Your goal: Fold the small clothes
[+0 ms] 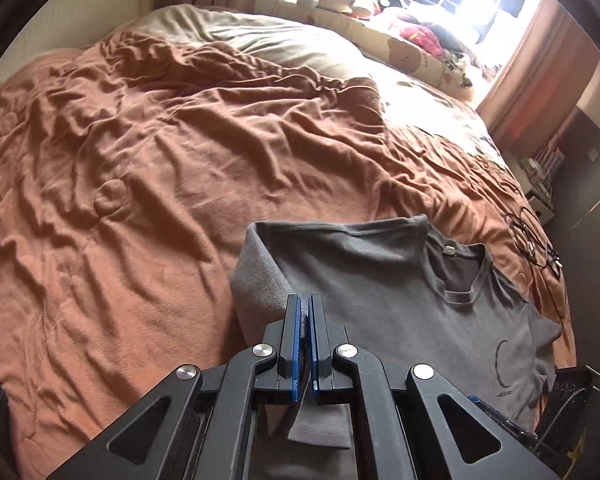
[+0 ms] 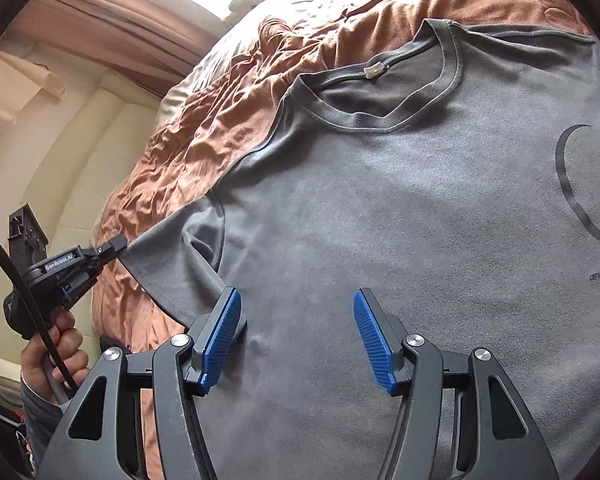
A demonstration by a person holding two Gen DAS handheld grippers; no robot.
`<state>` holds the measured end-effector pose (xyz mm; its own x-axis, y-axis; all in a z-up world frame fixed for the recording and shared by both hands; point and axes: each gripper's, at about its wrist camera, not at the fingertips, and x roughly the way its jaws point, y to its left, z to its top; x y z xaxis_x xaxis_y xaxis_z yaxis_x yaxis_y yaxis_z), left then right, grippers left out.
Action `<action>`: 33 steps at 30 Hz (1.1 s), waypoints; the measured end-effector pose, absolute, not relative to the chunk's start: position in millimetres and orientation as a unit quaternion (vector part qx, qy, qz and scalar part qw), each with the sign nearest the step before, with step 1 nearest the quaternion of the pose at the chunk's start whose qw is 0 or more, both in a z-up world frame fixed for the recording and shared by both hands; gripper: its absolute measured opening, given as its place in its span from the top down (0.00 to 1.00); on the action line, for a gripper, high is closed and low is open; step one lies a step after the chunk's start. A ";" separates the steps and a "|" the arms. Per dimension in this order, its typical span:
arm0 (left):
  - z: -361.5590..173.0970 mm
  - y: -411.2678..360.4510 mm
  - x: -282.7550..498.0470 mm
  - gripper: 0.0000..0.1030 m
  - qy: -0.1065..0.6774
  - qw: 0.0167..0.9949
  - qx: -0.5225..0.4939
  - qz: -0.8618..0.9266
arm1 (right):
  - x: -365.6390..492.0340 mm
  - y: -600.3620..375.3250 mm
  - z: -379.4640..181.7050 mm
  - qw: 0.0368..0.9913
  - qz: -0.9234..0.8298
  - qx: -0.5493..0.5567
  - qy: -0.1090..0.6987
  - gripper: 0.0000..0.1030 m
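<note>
Where left tool [image 2: 118, 243] reads "GenRobot.AI" — clamps grey tee [image 2: 380, 240] sleeve

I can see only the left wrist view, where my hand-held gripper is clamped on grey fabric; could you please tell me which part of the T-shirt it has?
Observer: The left hand-held gripper has the edge of the sleeve, pulled out and lifted off the brown blanket.
Operator: Thank you. Where is the right hand-held gripper?
Observer: The right hand-held gripper is over the T-shirt chest, below the collar.
Operator: Is it holding anything?
Observer: No, its jaws stand open with flat fabric between them, and the blue pads grip nothing.
</note>
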<state>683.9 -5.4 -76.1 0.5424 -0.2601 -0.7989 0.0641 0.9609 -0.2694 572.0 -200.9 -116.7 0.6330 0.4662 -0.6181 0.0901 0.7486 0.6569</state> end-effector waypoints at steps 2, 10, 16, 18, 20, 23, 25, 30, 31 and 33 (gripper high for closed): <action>-70.9 -21.0 688.2 0.96 0.469 0.872 -0.094 -0.103 | 571.0 -202.7 -116.0 0.839 0.113 0.337 0.412 0.43; -65.5 -70.6 707.0 0.96 0.473 0.867 -0.076 -0.138 | 571.0 -217.7 -115.6 0.842 0.111 0.342 0.402 0.31; -75.1 -98.6 715.8 0.96 0.476 0.860 -0.072 -0.169 | 572.7 -232.3 -120.6 0.840 0.104 0.349 0.402 0.31; -79.9 -106.8 717.0 0.94 0.478 0.856 -0.073 -0.185 | 574.0 -234.7 -123.4 0.839 0.103 0.352 0.403 0.31; -83.1 -110.9 717.4 0.79 0.481 0.849 -0.070 -0.207 | 576.3 -235.8 -126.5 0.837 0.101 0.354 0.405 0.31; -82.6 -101.4 712.2 0.53 0.469 0.859 -0.066 -0.196 | 579.5 -234.8 -129.9 0.835 0.103 0.354 0.409 0.31; -84.9 -88.7 709.8 0.53 0.468 0.861 -0.065 -0.185 | 582.2 -232.8 -130.3 0.835 0.106 0.352 0.409 0.31; -98.4 -48.4 702.3 0.53 0.481 0.862 -0.068 -0.142 | 595.2 -226.0 -129.8 0.831 0.117 0.357 0.410 0.31; -101.9 -40.1 699.9 0.53 0.484 0.861 -0.071 -0.137 | 598.9 -224.4 -130.7 0.830 0.120 0.358 0.410 0.31; -109.1 -24.3 694.1 0.53 0.491 0.859 -0.077 -0.125 | 607.3 -218.5 -131.2 0.829 0.126 0.355 0.413 0.31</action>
